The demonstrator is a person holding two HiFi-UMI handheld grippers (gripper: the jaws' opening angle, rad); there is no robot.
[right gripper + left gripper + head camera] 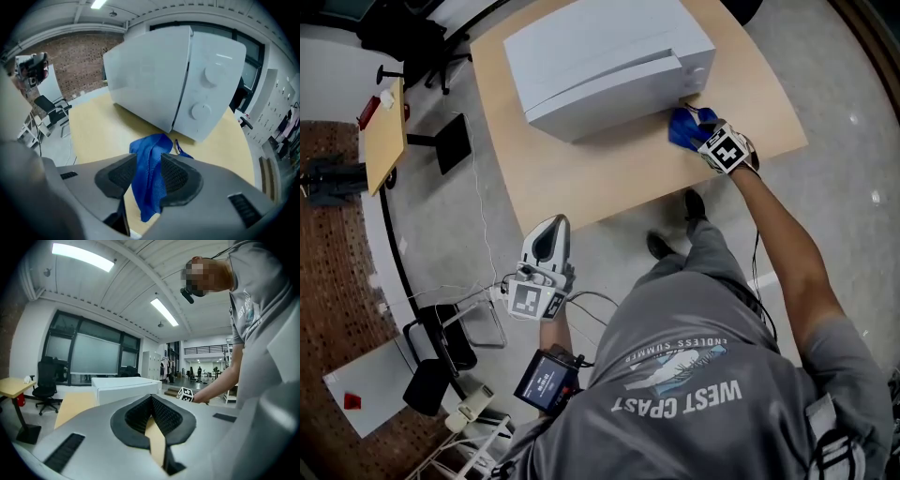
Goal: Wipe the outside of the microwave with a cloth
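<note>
The white microwave [600,56] stands on the light wooden table [619,183], its door and two knobs facing my right gripper view [187,79]. The blue cloth [682,127] lies crumpled on the table by the microwave's front right corner. My right gripper [697,129] points down at it with jaws open; the cloth [149,180] lies in the gap between the pads. My left gripper [551,225] hangs off the table's near edge, over the floor, shut with nothing in it. The left gripper view shows its closed jaws [151,398] level with the microwave [124,387].
A small wooden desk [382,136] and a black office chair [422,47] stand at the left. Black chairs [441,347], cables and a white board [361,394] are on the floor at lower left. My feet [675,230] stand at the table's near edge.
</note>
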